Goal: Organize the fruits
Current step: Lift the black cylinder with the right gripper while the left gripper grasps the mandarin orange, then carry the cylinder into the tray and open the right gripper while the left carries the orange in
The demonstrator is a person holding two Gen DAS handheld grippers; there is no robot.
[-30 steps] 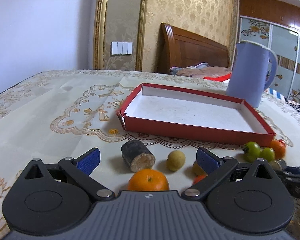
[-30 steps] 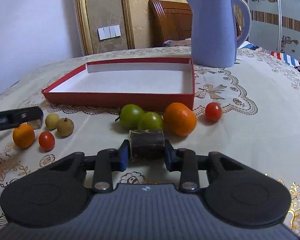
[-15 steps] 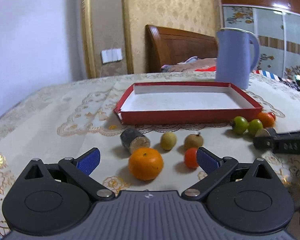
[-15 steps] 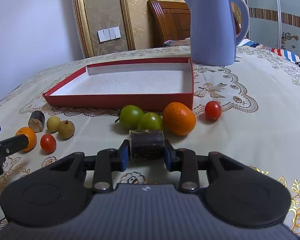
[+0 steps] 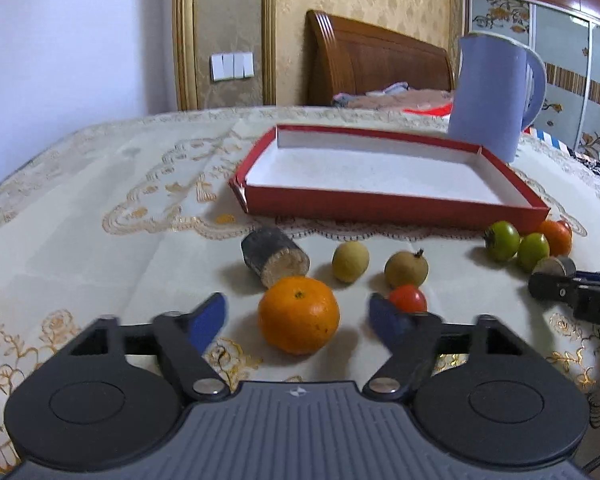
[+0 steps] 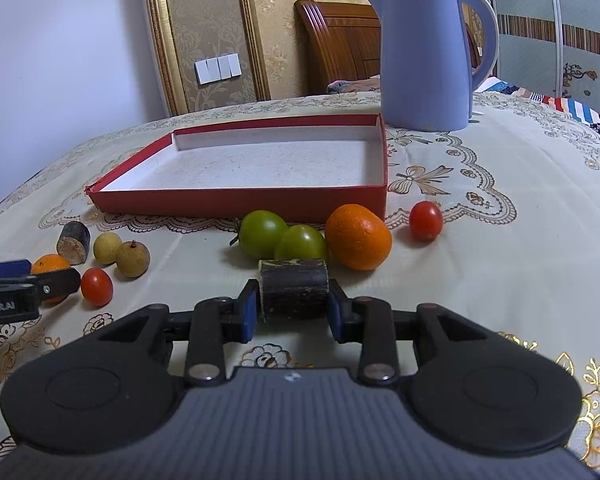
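Observation:
An empty red tray [image 5: 396, 206] [image 6: 236, 202] lies mid-table. My left gripper [image 5: 298, 318] is open around an orange [image 5: 299, 314], its blue pads apart from the fruit. Beyond it lie a dark cane stub [image 5: 274, 256], two longans [image 5: 350, 261] [image 5: 406, 269] and a cherry tomato [image 5: 408, 298]. My right gripper [image 6: 293, 314] is shut on a dark cane piece [image 6: 293, 287]. Ahead of it are two green tomatoes [image 6: 262, 233] [image 6: 301, 242], a second orange [image 6: 358, 237] and a red tomato [image 6: 426, 220].
A blue kettle [image 5: 494, 94] [image 6: 428, 52] stands behind the tray's right end. The left gripper's fingers [image 6: 28, 292] reach in at the left of the right wrist view. An embroidered cloth [image 6: 500, 260] covers the table. A wall and a bed headboard stand behind.
My left gripper has pulled back and lowered toward the orange, with its pads closing in somewhat. My right gripper has stayed shut on the cane piece, almost still.

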